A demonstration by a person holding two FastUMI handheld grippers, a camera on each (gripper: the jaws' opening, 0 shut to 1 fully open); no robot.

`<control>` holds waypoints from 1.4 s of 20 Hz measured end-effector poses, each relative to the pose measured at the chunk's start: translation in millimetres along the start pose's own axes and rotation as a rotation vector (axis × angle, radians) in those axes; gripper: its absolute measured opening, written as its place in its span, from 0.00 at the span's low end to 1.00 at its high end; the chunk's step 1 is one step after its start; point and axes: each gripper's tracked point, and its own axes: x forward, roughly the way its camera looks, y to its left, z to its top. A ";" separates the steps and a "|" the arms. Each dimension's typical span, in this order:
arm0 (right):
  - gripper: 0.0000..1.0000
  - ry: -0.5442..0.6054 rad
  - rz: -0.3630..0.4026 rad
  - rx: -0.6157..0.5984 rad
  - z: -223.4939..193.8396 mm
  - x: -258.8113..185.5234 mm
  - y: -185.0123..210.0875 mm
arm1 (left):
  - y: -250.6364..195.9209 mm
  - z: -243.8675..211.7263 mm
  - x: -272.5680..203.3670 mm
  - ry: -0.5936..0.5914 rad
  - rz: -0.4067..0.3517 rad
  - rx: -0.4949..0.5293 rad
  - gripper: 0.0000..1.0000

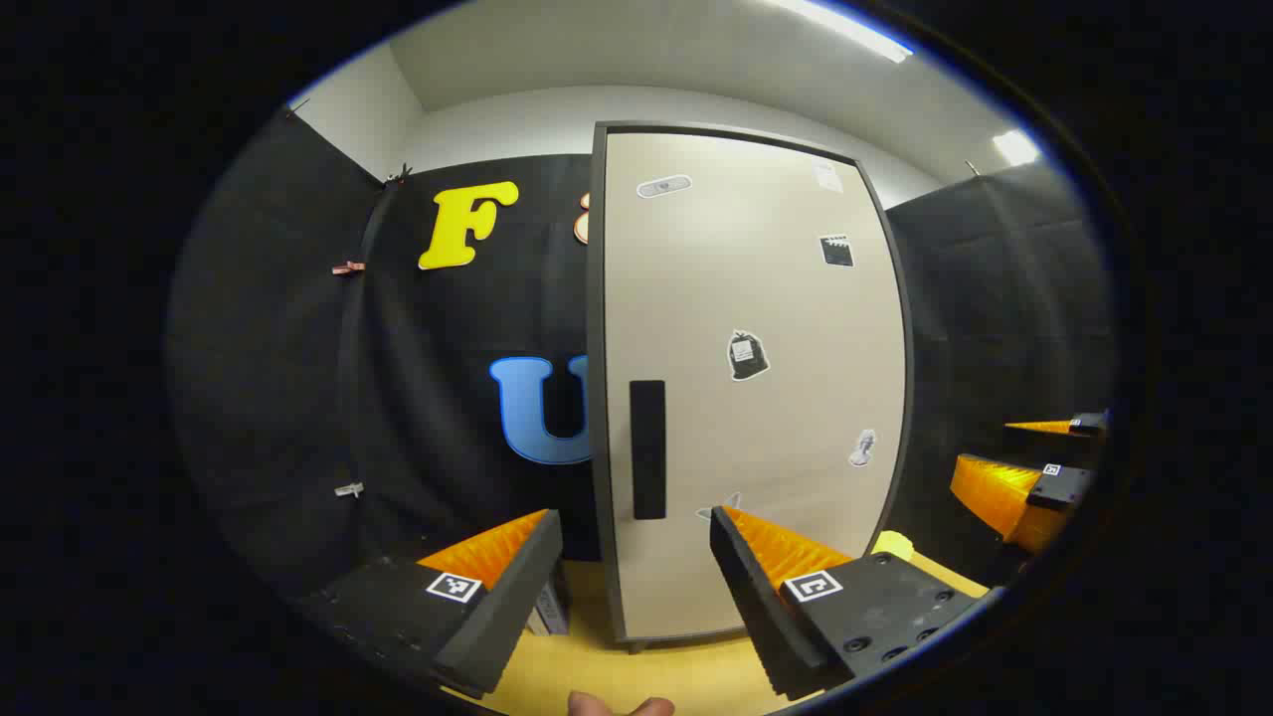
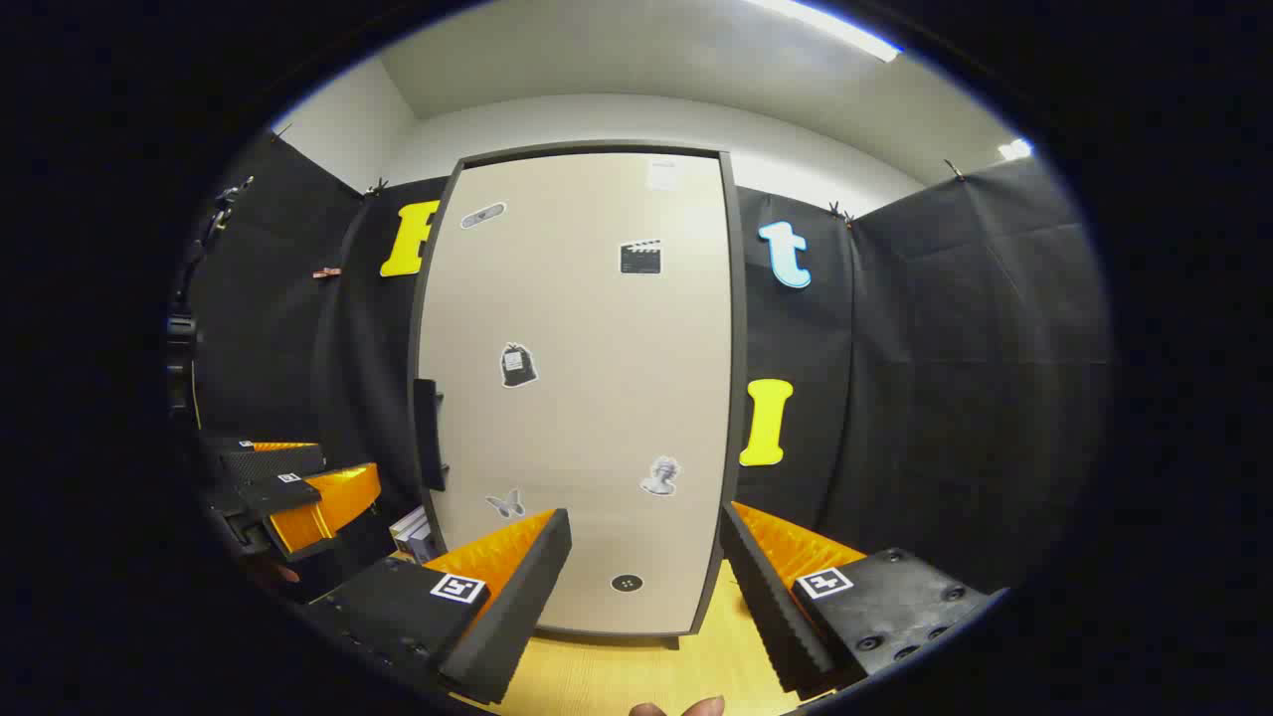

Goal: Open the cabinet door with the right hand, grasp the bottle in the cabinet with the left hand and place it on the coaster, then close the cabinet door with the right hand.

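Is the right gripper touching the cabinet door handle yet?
Apart. In the right gripper view, the right gripper hangs open before the door, with the handle off at the door's left edge.

Black cloth (image 2: 945,378) hung as the booth's wall on every side, clipped along its top edge. Above it rose a pale wall (image 1: 517,124) and ceiling (image 2: 617,50) with strip lights (image 1: 845,25). The table (image 1: 636,676) was light wood.

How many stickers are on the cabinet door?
6 on the cabinet door: plaster and clapperboard up top, bag mid-door, butterfly, statue head and dark round dot low.
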 end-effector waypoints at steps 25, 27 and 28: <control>0.98 0.020 -0.008 0.018 3.1 -18.2 34.0 | 32.2 2.5 -30.5 -0.028 -0.002 -0.027 0.95; 0.98 0.011 0.006 0.027 5.5 -13.5 42.8 | 36.4 2.0 -32.0 -0.031 0.000 -0.029 0.95; 0.97 0.008 0.017 0.037 6.0 -10.1 49.1 | 39.2 2.5 -32.6 -0.031 0.000 -0.027 0.95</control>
